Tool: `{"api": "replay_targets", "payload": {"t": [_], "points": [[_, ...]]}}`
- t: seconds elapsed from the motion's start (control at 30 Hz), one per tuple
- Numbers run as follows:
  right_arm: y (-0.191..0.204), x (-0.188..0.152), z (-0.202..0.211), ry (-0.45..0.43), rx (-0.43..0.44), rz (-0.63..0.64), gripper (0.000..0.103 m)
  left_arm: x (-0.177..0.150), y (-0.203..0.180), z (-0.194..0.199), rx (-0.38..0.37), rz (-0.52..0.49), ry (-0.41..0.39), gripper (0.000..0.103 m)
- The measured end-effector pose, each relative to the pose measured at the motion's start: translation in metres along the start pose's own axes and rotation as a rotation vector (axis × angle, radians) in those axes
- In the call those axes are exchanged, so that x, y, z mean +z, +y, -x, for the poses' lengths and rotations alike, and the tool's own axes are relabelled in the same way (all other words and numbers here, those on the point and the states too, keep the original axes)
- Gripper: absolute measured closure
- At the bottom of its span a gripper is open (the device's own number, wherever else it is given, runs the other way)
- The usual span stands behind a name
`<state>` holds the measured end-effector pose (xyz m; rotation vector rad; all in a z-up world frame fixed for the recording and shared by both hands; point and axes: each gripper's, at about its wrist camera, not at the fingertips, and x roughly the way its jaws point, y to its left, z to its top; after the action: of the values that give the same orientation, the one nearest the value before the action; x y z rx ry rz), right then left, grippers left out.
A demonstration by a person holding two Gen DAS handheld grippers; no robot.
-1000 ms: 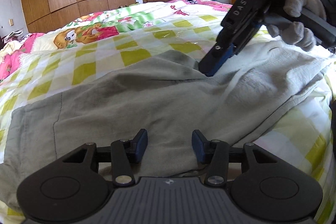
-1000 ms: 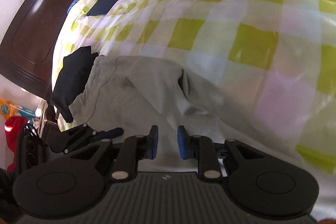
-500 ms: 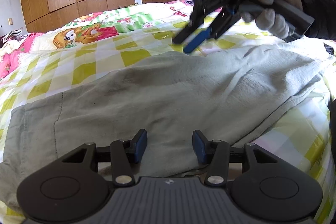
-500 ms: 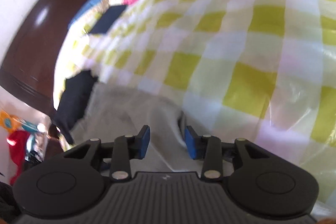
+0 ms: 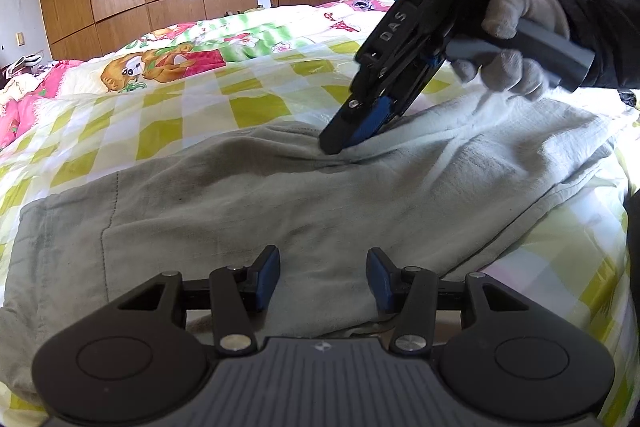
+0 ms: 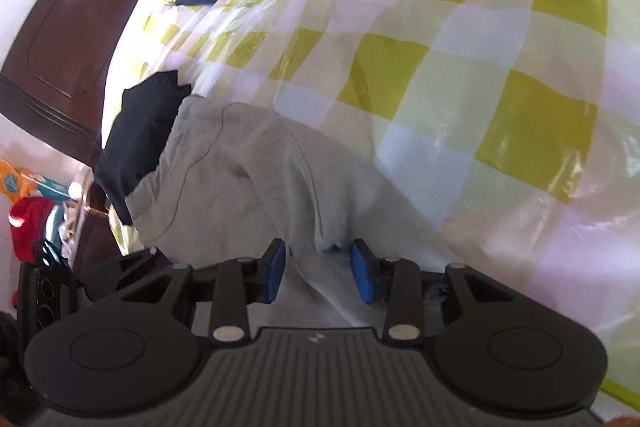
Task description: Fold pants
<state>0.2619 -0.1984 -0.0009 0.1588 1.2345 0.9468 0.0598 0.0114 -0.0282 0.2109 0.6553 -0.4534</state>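
- The pants [image 5: 304, 211] lie flat across the bed [image 5: 200, 107], filling the middle of the left view.
- Our left gripper [image 5: 322, 277] hovers at 6 o'clock over the near edge, jaws apart, holding nothing.
- Our right gripper [image 6: 318, 273], jaws apart, straddles a raised fold at the far edge.
- If we close too shallow, we likely pinch one layer only, or the sheet underneath, and the fold drags crooked.

Checked yellow-white bed [image 5: 256, 107] under grey pants [image 5: 280, 203] and black cloth [image 6: 140, 131].
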Motion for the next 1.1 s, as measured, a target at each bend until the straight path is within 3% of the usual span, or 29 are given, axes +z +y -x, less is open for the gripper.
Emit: {"api": "replay_targets", "payload": {"t": [0.17,0.53,0.73,0.93,1.0,1.1], "points": [[-0.002,-0.016,0.002,0.011,-0.071,-0.001,0.063,-0.001,0.001,-0.001,-0.006,0.008,-0.008,0.042],[0.012,-0.009,-0.017,-0.019,0.0,-0.01,0.059,-0.003,0.002,-0.001,-0.006,0.011,-0.014,0.041],[0.009,-0.008,-0.016,-0.135,-0.091,-0.05,0.061,-0.004,0.003,-0.001,-0.01,0.017,-0.02,0.041],[-0.017,0.0,-0.007,-0.345,-0.011,-0.26,0.061,-0.005,0.004,0.001,-0.016,0.021,-0.025,0.041],[-0.036,0.01,-0.005,-0.389,-0.003,-0.35,0.069,-0.006,0.004,0.001,-0.02,0.024,-0.024,0.041],[-0.06,0.025,0.001,-0.437,-0.018,-0.419,0.069,-0.007,0.006,0.0,-0.025,0.033,-0.025,0.041]]}}
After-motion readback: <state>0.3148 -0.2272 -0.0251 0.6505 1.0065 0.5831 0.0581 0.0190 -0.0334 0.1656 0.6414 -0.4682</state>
